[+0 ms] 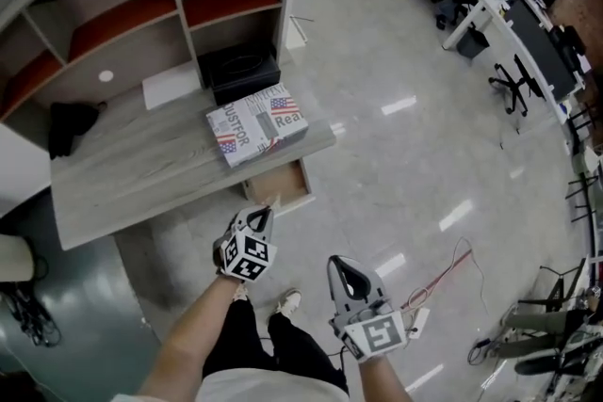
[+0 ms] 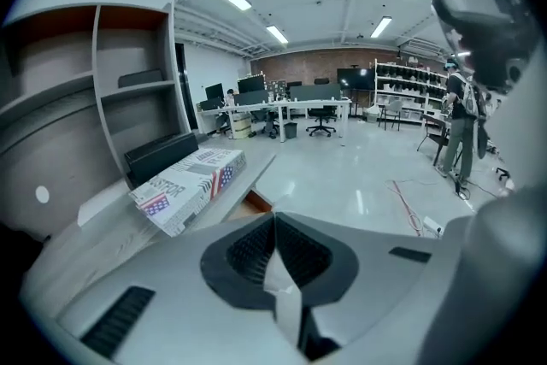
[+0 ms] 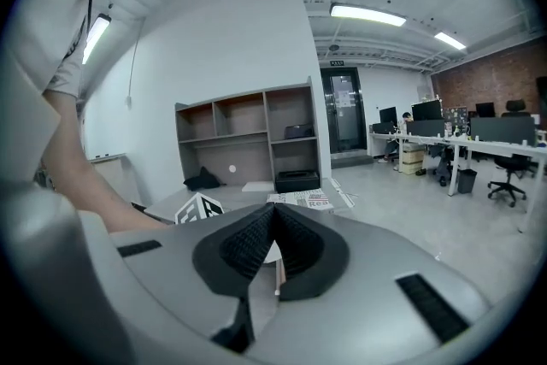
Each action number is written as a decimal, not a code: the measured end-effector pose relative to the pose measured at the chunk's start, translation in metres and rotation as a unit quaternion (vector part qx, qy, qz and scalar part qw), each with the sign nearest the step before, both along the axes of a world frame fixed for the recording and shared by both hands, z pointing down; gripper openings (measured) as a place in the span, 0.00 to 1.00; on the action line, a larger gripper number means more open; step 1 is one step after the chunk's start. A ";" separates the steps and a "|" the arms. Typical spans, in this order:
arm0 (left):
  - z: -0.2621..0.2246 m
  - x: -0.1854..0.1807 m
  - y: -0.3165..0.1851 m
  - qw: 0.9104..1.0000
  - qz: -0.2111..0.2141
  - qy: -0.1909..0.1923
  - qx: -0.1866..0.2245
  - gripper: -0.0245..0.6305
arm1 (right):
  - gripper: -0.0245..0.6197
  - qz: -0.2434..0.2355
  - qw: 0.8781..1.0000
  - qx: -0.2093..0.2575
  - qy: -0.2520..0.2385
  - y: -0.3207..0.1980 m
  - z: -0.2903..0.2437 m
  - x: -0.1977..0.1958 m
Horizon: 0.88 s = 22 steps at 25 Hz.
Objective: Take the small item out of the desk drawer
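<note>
Just in front of the open drawer (image 1: 279,184) under the desk (image 1: 122,179), the left gripper (image 1: 267,214) hangs over the floor with its jaws pressed together on the small item (image 2: 282,291), a thin pale sliver that shows between the pads and pokes out a little past their tips. Beside it, nearer the person, the right gripper (image 1: 341,268) has its jaws together with nothing held. On the desk above the drawer lies a box (image 1: 259,122) printed with flags and lettering, apart from both grippers.
</note>
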<state>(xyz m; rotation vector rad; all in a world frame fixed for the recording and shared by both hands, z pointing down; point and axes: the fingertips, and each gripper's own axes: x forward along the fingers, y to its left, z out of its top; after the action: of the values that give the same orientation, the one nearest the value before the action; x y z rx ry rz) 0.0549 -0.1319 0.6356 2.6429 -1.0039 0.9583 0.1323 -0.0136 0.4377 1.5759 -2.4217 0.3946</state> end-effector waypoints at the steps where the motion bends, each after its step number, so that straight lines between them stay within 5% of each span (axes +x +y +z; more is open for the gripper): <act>1: -0.010 -0.003 0.001 1.000 -0.001 0.001 0.007 0.07 | 0.07 0.001 1.000 0.006 -0.007 -0.001 -0.007 0.000; 12: -0.124 -0.035 0.014 0.997 -0.005 0.029 0.071 0.07 | 0.07 -0.002 0.997 0.071 -0.031 0.003 -0.078 -0.003; 22: -0.230 -0.070 0.019 0.985 -0.021 0.074 0.151 0.07 | 0.07 0.000 0.992 0.120 -0.030 0.007 -0.121 0.001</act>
<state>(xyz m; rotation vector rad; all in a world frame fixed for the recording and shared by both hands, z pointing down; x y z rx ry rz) -0.0149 -0.1128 0.4058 2.8676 -1.2513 0.6314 0.1336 -0.0069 0.3164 1.6800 -2.5962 0.1564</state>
